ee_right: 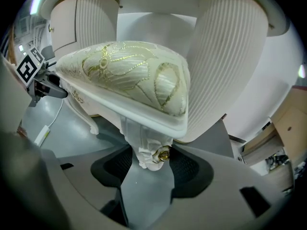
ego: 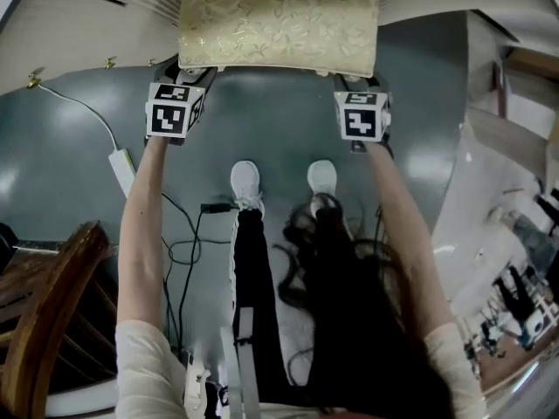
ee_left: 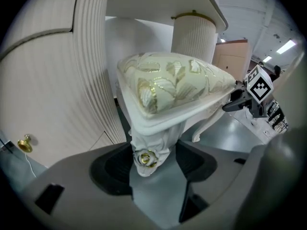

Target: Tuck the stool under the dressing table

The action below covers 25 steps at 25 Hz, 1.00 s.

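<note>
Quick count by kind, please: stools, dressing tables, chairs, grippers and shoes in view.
stool: 1
dressing table: 1
wooden chair: 1
grippers: 2, left gripper and right gripper, jaws each on a stool leg
shoes: 2
Total: 7

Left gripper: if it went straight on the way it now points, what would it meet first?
The stool: its carved corner leg sits between the left gripper's tongs, which look closed on it. Beyond stands the dressing table.

The head view's top edge cuts off the far part of the stool (ego: 278, 20).
</note>
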Motion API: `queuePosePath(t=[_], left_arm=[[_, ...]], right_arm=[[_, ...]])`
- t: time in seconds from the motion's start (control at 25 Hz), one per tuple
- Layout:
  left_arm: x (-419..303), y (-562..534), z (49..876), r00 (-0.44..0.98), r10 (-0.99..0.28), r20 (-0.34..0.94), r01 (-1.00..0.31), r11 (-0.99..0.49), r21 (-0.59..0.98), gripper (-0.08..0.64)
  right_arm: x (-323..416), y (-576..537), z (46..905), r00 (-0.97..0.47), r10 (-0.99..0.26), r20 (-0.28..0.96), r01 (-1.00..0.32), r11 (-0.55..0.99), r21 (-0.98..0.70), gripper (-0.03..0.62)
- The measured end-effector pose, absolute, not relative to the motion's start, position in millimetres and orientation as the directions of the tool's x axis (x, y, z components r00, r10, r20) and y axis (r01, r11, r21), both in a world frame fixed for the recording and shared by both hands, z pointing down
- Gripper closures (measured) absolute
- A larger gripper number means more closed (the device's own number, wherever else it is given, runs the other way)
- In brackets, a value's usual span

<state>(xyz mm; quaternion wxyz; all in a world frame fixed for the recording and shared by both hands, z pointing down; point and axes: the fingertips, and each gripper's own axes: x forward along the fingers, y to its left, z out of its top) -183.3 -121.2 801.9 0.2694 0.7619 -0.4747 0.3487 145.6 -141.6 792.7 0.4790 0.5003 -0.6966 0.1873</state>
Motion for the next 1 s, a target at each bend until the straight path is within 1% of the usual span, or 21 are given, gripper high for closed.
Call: queuePosePath(t=[0.36,0.64,0.8,1.0], left_arm=[[-187.9,-132.5,795.7,0.295,-0.552,0.780,-0.913,-0.404,0.059,0.278],[-190.7,-134.4,796.1,0.288,-0.562,0.776,-0.915,-0.400,0.051,0.278],[-184.1,-133.4,799.4,0.293,-0.544,0.786,-0.913,-0.404,0.061,0.278],[-186.7,-134.5,798.2,0.299,-0.567,0.768,-0.913,-0.404,0.057,0.278]], right_arm=[[139.8,-152.6,785.2,-0.097,-0.565,0.819,-0.873,0.443,0.202,0.345],[139.4,-151.8,784.9,-0.105,-0.573,0.813,-0.861,0.461,0.214,0.350],[143.7,-155.6,786.7,-0.097,-0.580,0.809,-0.873,0.440,0.211,0.351],[140.1,-164.3,787.9,-0.098,-0.574,0.813,-0.859,0.462,0.222,0.351]])
